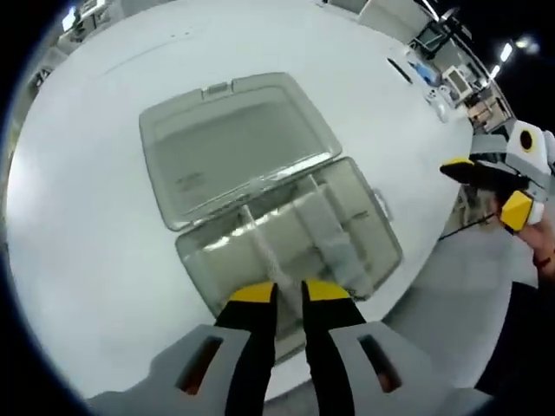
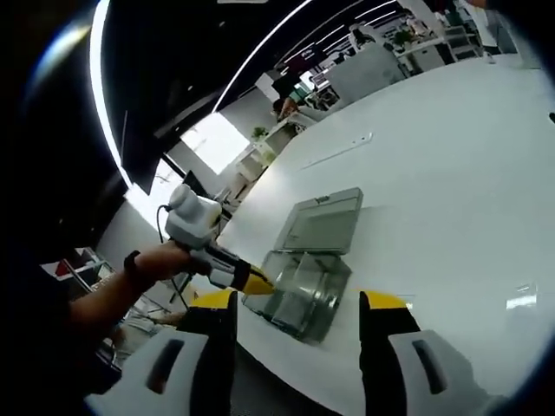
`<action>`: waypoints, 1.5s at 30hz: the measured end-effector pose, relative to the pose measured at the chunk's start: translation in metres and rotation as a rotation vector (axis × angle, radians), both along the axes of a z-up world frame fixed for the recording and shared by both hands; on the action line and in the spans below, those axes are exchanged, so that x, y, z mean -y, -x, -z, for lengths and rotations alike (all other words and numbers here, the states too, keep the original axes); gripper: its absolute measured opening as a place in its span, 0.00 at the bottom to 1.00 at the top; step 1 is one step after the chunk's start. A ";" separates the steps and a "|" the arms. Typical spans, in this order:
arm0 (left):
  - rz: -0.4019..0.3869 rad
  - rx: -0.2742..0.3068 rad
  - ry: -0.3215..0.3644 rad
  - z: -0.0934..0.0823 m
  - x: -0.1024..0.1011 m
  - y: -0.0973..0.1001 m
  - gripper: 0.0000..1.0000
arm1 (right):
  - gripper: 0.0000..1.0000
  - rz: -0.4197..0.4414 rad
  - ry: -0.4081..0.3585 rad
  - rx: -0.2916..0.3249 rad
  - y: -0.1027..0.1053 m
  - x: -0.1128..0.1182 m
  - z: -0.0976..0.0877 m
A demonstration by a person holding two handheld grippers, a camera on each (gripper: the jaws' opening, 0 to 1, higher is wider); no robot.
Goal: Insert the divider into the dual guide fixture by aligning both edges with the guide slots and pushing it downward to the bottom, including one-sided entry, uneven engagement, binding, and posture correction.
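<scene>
A clear plastic organizer box [image 1: 290, 238] with its hinged lid [image 1: 234, 143] open lay mid-frame on the smooth white round surface [image 1: 87, 217]. The left hand-held gripper [image 1: 290, 293], jaws nearly closed, pinched a translucent divider [image 1: 264, 251] inside. The right hand-held gripper [image 2: 297, 302] gaped empty, near an office background.

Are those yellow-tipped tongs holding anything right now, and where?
The left gripper seems to pinch the clear divider by its upper edge. The right gripper is open, holding nothing.
</scene>
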State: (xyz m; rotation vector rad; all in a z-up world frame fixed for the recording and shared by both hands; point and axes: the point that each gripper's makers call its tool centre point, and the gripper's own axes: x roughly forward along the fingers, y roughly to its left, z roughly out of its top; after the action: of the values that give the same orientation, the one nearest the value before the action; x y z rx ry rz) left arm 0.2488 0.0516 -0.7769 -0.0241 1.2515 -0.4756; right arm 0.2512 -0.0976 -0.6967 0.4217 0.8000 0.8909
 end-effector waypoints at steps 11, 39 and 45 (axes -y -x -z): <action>-0.017 0.131 0.031 -0.018 0.004 0.002 0.21 | 0.54 -0.001 0.029 0.022 0.011 0.007 -0.001; 0.010 0.336 0.220 -0.064 0.049 0.002 0.41 | 0.53 0.069 0.144 0.004 0.009 0.057 0.021; 0.095 0.384 0.189 -0.059 0.067 0.008 0.49 | 0.53 0.119 0.158 -0.011 0.009 0.075 0.026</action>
State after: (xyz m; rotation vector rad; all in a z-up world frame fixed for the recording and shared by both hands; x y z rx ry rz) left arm 0.2408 -0.0158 -0.7176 -0.0322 0.8312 -0.6464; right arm 0.2418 -0.1726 -0.7226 0.3320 0.8405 0.7096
